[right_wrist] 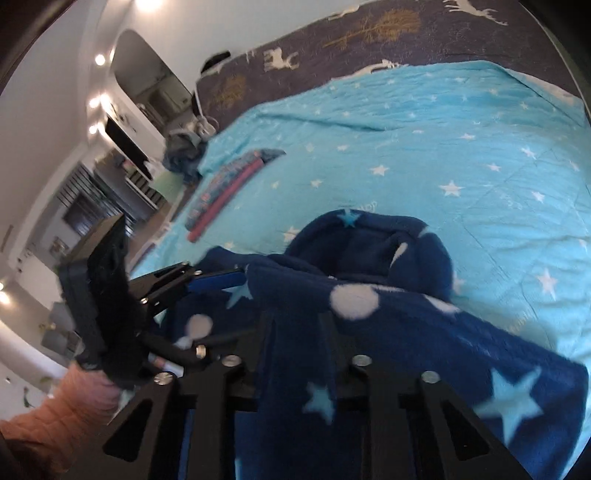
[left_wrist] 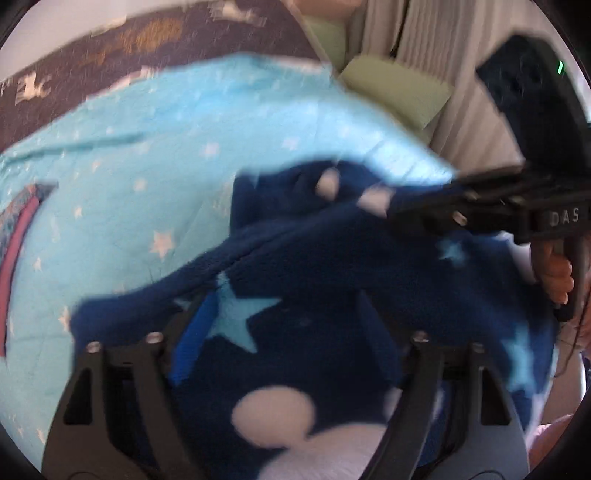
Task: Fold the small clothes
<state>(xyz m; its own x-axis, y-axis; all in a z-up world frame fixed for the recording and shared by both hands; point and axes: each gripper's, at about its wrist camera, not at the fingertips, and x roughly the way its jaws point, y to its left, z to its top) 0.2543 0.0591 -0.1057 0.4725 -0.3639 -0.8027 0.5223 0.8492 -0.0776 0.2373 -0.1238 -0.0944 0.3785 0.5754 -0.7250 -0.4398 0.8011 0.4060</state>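
A small navy fleece garment [left_wrist: 314,280] with light-blue stars and white blobs is held up over a light-blue star bedspread [left_wrist: 155,155]. My left gripper [left_wrist: 284,332] has the fleece bunched between its fingers. My right gripper [left_wrist: 406,206] reaches in from the right in the left wrist view and is shut on the garment's upper edge. In the right wrist view the garment [right_wrist: 369,302] drapes between the right gripper's fingers [right_wrist: 295,332], its hooded end [right_wrist: 373,247] resting on the bedspread [right_wrist: 443,147]. The left gripper [right_wrist: 218,280] clamps the garment's left edge.
A folded multicoloured garment with a pink edge [right_wrist: 225,192] lies on the bedspread's left side. A dark blanket with deer and trees [right_wrist: 369,33] covers the far end. A heap of bluish clothes [right_wrist: 184,151] lies off the bed's left corner. Green cushions [left_wrist: 399,92] and curtains stand beyond.
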